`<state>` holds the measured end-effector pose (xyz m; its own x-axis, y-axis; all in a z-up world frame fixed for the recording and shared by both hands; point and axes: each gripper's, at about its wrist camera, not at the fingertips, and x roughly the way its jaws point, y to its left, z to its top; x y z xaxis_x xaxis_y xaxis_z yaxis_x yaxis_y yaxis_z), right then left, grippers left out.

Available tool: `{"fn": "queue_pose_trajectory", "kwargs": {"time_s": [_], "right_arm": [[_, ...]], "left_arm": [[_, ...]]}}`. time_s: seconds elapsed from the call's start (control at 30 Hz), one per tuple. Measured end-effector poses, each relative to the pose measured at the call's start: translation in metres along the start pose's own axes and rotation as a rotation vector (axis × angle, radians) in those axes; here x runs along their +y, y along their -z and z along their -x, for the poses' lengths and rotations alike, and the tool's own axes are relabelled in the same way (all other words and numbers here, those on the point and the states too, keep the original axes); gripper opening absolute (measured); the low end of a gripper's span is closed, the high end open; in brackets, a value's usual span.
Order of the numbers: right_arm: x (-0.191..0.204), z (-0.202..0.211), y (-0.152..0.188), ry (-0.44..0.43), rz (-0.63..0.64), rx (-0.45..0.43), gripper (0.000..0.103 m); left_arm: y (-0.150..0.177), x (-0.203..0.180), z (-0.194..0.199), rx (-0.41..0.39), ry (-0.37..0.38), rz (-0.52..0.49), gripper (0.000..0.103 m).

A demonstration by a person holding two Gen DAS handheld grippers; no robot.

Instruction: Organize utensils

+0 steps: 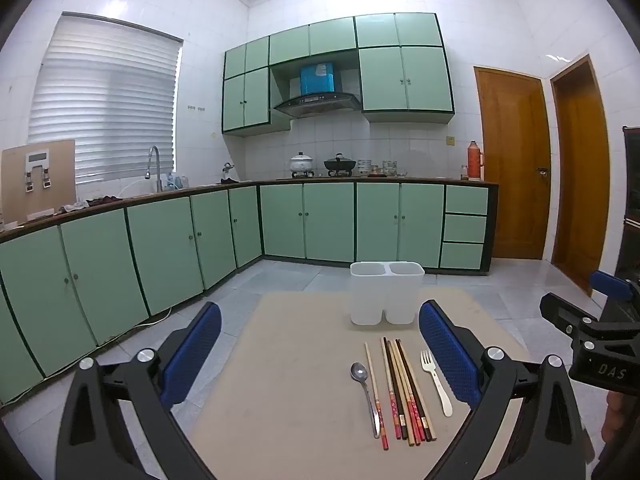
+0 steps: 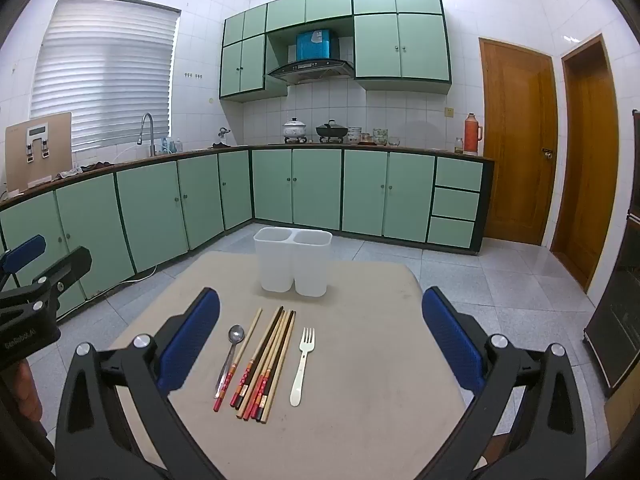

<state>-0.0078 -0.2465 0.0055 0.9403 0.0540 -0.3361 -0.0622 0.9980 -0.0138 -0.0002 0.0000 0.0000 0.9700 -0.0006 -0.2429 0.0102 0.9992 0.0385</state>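
A white two-compartment holder stands upright at the far side of a beige table. In front of it lie a metal spoon, several chopsticks with red and brown ends, and a white fork, all side by side. My left gripper hovers open above the table, left of the utensils. My right gripper hangs open over the utensils, touching nothing. Each gripper shows at the edge of the other's view.
Green kitchen cabinets run along the left and back walls, with a sink tap, pots and an orange thermos on the counter. Two wooden doors stand at the right. Tiled floor surrounds the table.
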Motion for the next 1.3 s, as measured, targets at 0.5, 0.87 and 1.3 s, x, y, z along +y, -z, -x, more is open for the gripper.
{"fn": "queue_pose_trajectory", "kwargs": {"time_s": [0.5,0.87,1.3], "right_arm": [[0.0001,-0.0011,0.0004,0.002,-0.003,0.003,0.098],[0.0002,-0.0012,0.0003,0.003,-0.003,0.003,0.098],[0.0007,-0.001,0.0003,0.003,-0.002,0.003,0.098]], "left_arm": [[-0.0031,0.007,-0.0034,0.002,-0.004,-0.005,0.097],[-0.001,0.0038,-0.0033,0.0,-0.006,-0.006,0.097],[-0.0018,0.0033,-0.0001,0.0,-0.007,-0.006,0.097]]}}
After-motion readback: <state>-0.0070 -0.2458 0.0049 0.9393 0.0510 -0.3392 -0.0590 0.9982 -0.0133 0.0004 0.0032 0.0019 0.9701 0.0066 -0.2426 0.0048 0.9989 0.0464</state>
